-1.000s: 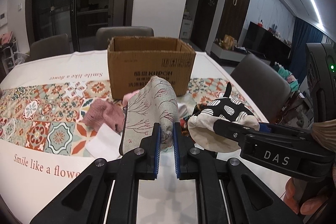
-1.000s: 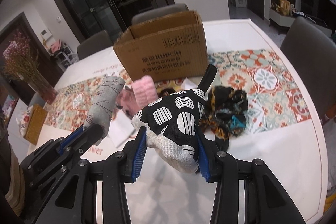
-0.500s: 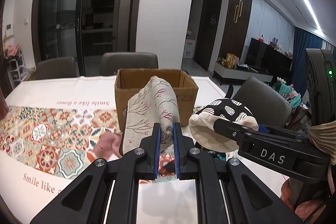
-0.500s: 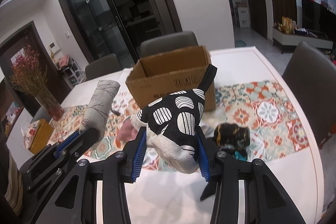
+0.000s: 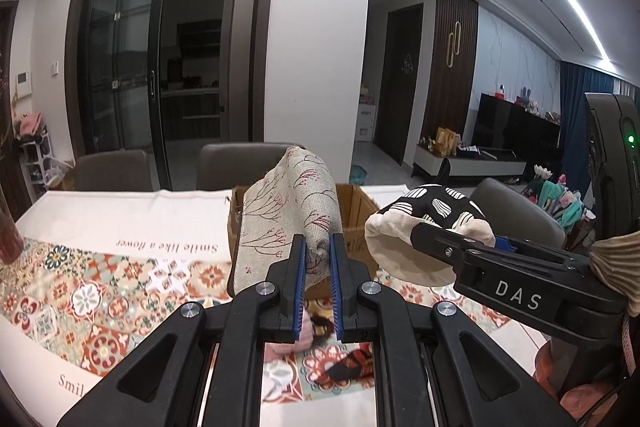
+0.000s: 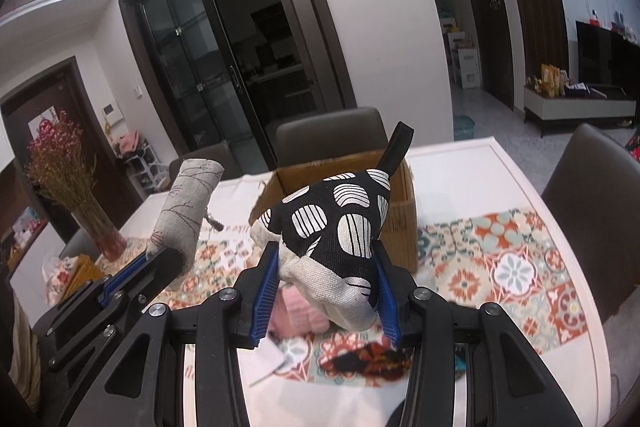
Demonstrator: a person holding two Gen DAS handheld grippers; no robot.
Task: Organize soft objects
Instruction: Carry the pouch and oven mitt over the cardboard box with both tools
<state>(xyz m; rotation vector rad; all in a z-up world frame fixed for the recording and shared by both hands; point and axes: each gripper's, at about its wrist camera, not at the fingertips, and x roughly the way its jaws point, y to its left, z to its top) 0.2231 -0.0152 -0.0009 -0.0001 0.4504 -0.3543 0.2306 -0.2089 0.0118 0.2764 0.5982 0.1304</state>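
1. Both grippers have risen since a second earlier: the cardboard box (image 5: 352,223), then level with the held items, now sits lower and smaller behind them, and more of the room shows above.
2. Left gripper (image 5: 318,259): jaws narrow, clamped on a beige pouch (image 5: 288,223) printed with red branch motifs; the pouch is held in the air in front of the box.
3. Right gripper (image 6: 326,291): jaws part-way apart, pressing both sides of a black pouch (image 6: 340,223) with white striped ovals and a black loop; it too hangs in front of the box.
4. Right gripper body, seen from the left wrist, bears the lettering "DAS" (image 5: 518,295).
5. Tablecloth (image 5: 120,223): white with a patterned tile band; the line "Smile like a flower" (image 5: 166,246) reads upside down, and "Smil…" is cut off at the near edge.
6. Box print: illegible.
7. Pink knit item (image 6: 300,311) and a dark patterned cloth (image 6: 372,355) lie blurred on the table beneath the grippers.
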